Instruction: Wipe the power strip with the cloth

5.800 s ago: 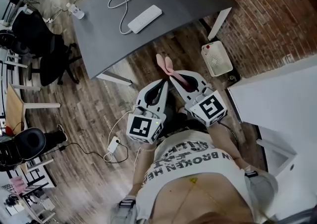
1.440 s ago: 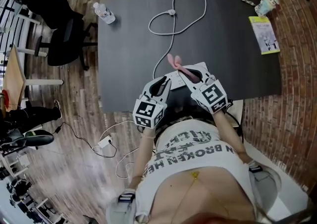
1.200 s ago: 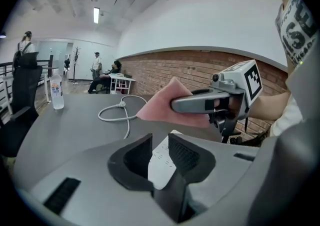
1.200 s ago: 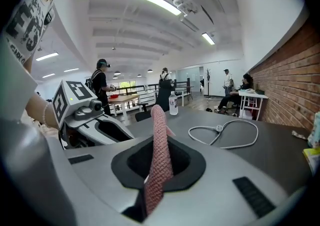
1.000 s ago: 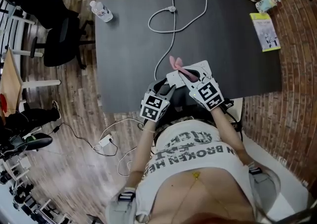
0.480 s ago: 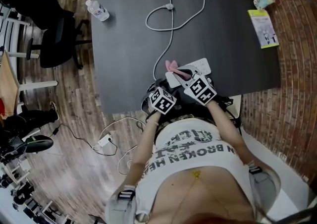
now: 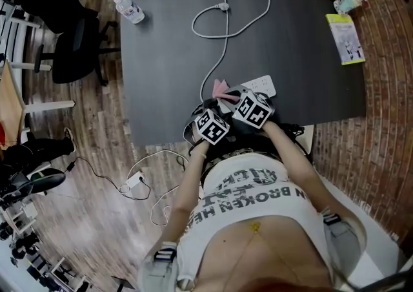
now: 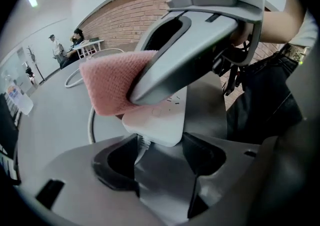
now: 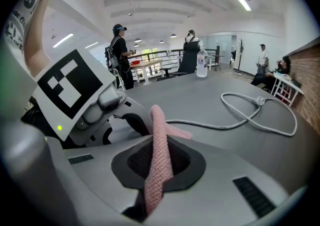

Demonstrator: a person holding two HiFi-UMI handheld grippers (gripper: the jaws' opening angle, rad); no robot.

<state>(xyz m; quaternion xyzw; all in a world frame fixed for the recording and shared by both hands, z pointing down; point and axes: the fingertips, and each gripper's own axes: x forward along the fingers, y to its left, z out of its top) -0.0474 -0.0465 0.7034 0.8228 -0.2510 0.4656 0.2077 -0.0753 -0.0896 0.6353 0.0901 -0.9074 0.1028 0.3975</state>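
Dark counter (image 7: 161,58) carries power strip (image 8: 160,120) at near edge. Left gripper (image 8: 162,152), jaws just opened wide, straddles strip's near end without pressing. Right gripper (image 9: 158,156) clamped on pink cloth (image 8: 110,87), poised at strip. Wipe apparently starting; next: steady strip, drag cloth along top.

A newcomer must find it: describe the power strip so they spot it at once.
Find the big dark table; at its near edge, right before the person, lies the power strip, a flat white bar. Only it trails a long pale cable looping across the tabletop.
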